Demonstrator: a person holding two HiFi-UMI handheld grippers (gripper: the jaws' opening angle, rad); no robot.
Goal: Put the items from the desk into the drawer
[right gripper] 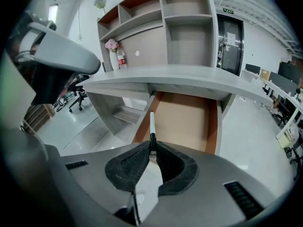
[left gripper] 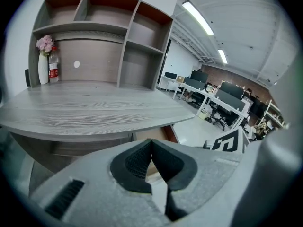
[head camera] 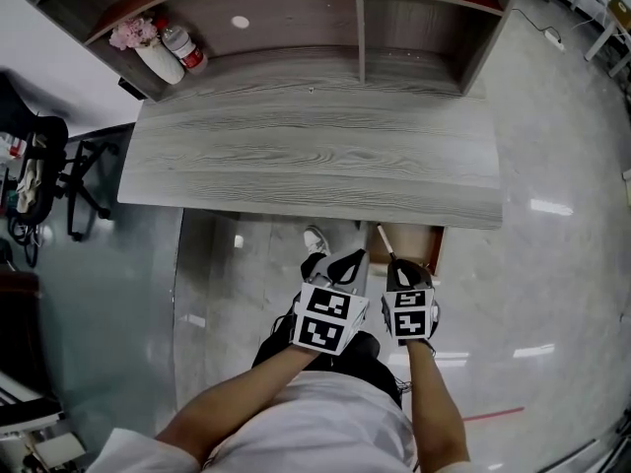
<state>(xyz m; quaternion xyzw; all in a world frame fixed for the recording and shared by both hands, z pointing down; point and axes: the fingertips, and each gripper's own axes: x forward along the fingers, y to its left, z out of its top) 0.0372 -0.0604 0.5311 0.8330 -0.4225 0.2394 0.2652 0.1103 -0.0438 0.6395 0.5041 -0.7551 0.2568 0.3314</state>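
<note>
Tongs, head view: the right tongs [head camera: 404, 267] are clamped on a pen [head camera: 382, 237], held low in front of the person and over the open drawer [head camera: 437, 249]. The left tongs [head camera: 342, 263] sit just beside them, jaws together, carrying nothing. The table [head camera: 315, 156] top is bare. The only other things are a vase [head camera: 160, 63] of flowers and a bottle [head camera: 184, 47], which stand on the shelf unit [head camera: 359, 28] at the back left, well apart from the drawer.

Left gripper view: the pads meet at their tips with nothing between them. The tongs point up past the table's front edge, with a strip of the drawer showing under it. Judgement: this hand is parked shut to stay clear while the other one works.

Right gripper view: the jaws pinch the pen [right gripper: 151, 125] near its dark end, so the white barrel sticks straight out ahead, over the drawer's near left corner. The drawer [right gripper: 189, 119] is pulled well out from under the table, and the brown floor that shows is bare.

Judgement: the pen is gripped by its end and aimed forward so it can be lowered lengthwise onto the drawer floor. It looks like the last thing off the table. Next move calls for going lower before opening, since the barrel sits close to the left wall and could tip over it.
</note>
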